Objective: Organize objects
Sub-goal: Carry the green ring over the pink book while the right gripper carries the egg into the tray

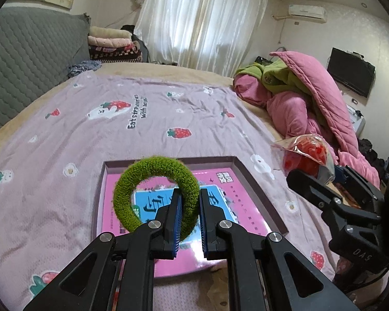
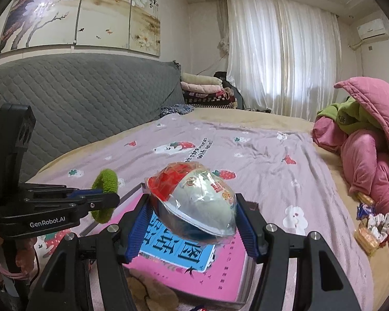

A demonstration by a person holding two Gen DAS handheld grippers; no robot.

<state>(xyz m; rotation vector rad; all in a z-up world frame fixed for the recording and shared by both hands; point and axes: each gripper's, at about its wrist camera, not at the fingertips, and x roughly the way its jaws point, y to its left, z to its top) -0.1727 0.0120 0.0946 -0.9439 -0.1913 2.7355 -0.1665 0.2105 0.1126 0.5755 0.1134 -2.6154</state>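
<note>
My left gripper (image 1: 190, 194) is shut on a fuzzy green hair ring (image 1: 153, 173), which stands upright above a shallow box (image 1: 236, 159) with a pink printed sheet inside. In the right wrist view the same green ring (image 2: 105, 181) shows at the left, held by the left gripper (image 2: 101, 198). My right gripper (image 2: 194, 207) is shut on a snack in a clear wrapper, red and white (image 2: 194, 197), held over the pink box (image 2: 192, 280). From the left wrist view that wrapped snack (image 1: 307, 153) sits at the right in the right gripper (image 1: 321, 178).
The bed is covered by a lilac strawberry-print sheet (image 1: 147, 114). A heap of pink and green quilts (image 1: 300, 96) lies at the right. Small wrapped snacks and a white scrunchie (image 2: 370, 225) lie by the quilts. A grey padded headboard (image 2: 85, 96) and folded blankets (image 2: 207, 88) stand at the back.
</note>
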